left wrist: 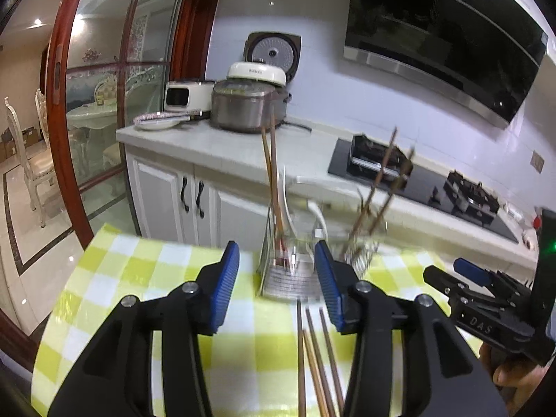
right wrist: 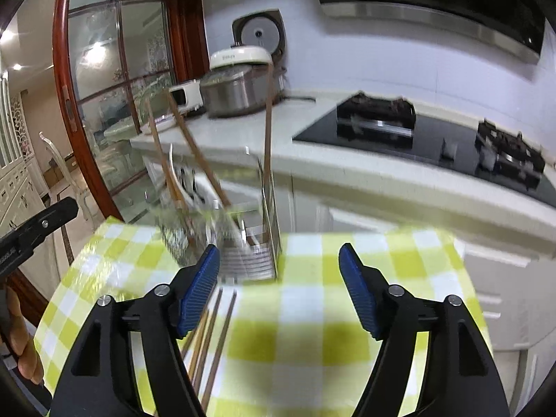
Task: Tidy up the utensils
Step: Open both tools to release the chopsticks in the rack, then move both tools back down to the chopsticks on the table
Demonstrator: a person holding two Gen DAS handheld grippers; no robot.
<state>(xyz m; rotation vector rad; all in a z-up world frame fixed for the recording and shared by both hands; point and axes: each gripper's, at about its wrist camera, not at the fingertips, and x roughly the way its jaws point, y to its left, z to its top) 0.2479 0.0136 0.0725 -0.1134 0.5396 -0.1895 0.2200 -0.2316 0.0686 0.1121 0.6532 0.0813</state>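
Observation:
A metal wire utensil holder stands on the green-checked table, with chopsticks and a white spoon upright in it. More chopsticks lean in its right part. Loose chopsticks lie on the cloth in front. My left gripper is open, just short of the holder, empty. My right gripper is open and empty; the holder is ahead to its left and loose chopsticks lie under its left finger. It also shows in the left wrist view.
Behind the table runs a white counter with a rice cooker, a small white appliance and a gas hob. A range hood hangs above. A glass door with a red frame is at left.

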